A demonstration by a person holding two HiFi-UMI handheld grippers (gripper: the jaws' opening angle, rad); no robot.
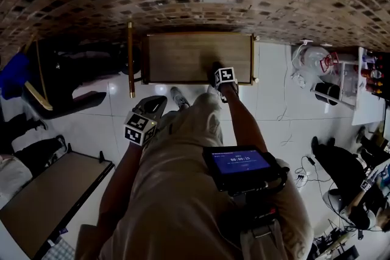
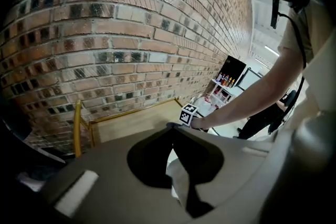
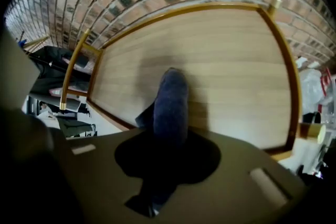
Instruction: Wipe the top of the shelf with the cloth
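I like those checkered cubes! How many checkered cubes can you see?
2. One cube is lower left, over the floor; the other is at the shelf's front edge. None seem hidden.

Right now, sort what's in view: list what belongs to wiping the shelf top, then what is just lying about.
Job in hand:
cloth, clamped in the right gripper
shelf top

Lying about:
left gripper, idle by the leg
clear plastic bag
white rack of bottles
low table at left
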